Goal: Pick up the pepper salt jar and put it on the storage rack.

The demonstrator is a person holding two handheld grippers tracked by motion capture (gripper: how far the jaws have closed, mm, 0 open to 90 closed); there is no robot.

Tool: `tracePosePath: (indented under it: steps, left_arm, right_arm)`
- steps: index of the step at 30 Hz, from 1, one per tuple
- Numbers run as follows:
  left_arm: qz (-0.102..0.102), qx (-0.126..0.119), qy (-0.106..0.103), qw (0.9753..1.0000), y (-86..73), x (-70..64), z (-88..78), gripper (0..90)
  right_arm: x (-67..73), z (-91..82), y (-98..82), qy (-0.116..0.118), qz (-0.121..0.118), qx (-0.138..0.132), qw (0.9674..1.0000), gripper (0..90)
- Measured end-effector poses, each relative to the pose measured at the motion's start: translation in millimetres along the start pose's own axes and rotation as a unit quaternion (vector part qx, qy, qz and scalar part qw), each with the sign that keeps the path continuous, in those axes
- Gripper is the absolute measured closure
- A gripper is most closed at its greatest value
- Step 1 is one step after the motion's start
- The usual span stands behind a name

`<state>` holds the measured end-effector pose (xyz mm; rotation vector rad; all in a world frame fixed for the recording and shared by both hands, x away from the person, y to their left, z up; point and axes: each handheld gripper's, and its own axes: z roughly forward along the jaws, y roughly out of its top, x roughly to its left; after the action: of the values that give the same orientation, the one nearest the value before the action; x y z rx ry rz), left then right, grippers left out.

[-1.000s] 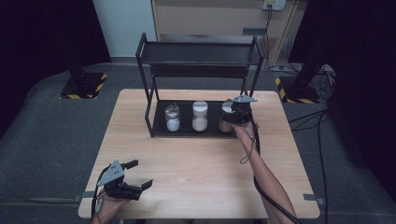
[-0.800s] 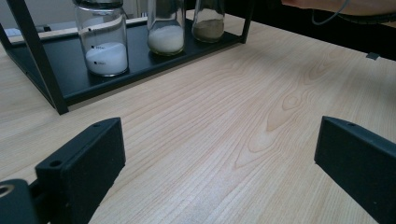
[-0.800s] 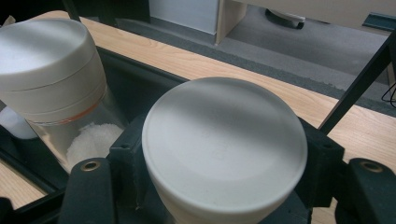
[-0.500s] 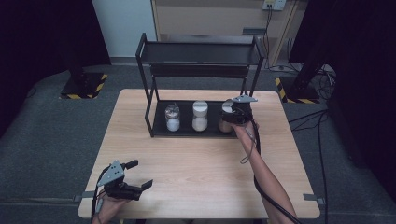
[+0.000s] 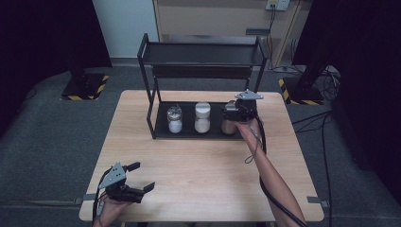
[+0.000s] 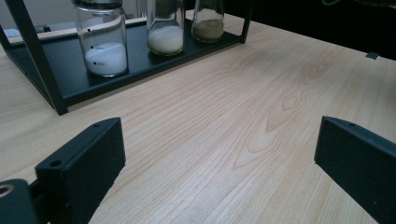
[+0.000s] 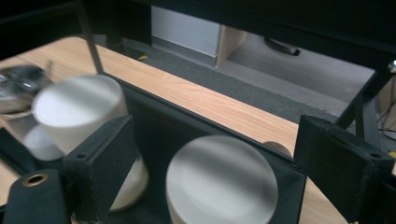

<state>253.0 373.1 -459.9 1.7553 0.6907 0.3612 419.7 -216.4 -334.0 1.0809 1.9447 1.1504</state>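
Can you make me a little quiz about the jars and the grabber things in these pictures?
1. How many jars stand on the rack's bottom shelf?
2. True or false: the left gripper holds a jar.
3. Which jar sits between the right gripper's open jaws: a) clear jar, b) middle jar, c) brown-powder jar?

Key: 1. Three. 2. False; it rests open over the table. 3. c; the jaws have just been opening around it.

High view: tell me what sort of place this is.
Probably a lab or recording studio, not a kitchen: black curtains around a lone wooden table, hazard-striped stand bases on grey carpet, and loose cables across the floor.
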Motion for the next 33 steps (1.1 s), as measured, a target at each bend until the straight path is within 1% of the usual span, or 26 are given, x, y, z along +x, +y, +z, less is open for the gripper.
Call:
tracePosePath:
  steps: [2,5,8,13,16,21,23,25,33]
  left_arm:
    - [0.001,0.001,0.000,1.0000,0.3,-0.2,0.1,0.7]
    - [0.002,0.001,0.000,1.0000,0.3,-0.2,0.2,0.7]
    - [0.001,0.000,0.000,1.0000,0.1,0.1,0.1,0.8]
    - [0.002,0.001,0.000,1.0000,0.4,-0.3,0.1,0.7]
    - [0.002,0.001,0.000,1.0000,0.4,-0.4,0.2,0.7]
    - [0.001,0.000,0.001,1.0000,0.3,-0.3,0.3,0.7]
    - [0.001,0.002,0.001,1.0000,0.5,-0.2,0.4,0.7]
    - [0.000,0.000,0.000,1.0000,0.1,0.1,0.5,0.7]
    - [-0.002,-0.002,0.001,1.0000,-0.3,0.6,0.0,0.7]
  right_arm:
    - [-1.8,-4.4,4.1,0.005,-0.005,-0.002,1.0000,12.3]
    - [-5.8,-12.1,8.1,0.014,-0.002,-0.010,0.9998,11.4]
    - [-7.5,-20.0,10.8,0.020,-0.007,-0.018,0.9996,11.3]
    - [-9.7,-34.2,14.4,0.035,-0.003,-0.026,0.9990,11.2]
    - [-8.1,-43.7,14.8,0.039,-0.015,-0.033,0.9986,11.2]
    - [-7.9,-57.1,12.5,0.054,-0.022,-0.042,0.9974,10.7]
    - [-7.5,-61.7,10.4,0.059,-0.022,-0.045,0.9970,10.6]
    - [-7.1,-67.1,5.1,0.062,-0.019,-0.055,0.9963,10.6]
    - [-10.0,-88.2,-5.5,0.080,-0.018,-0.066,0.9945,9.8]
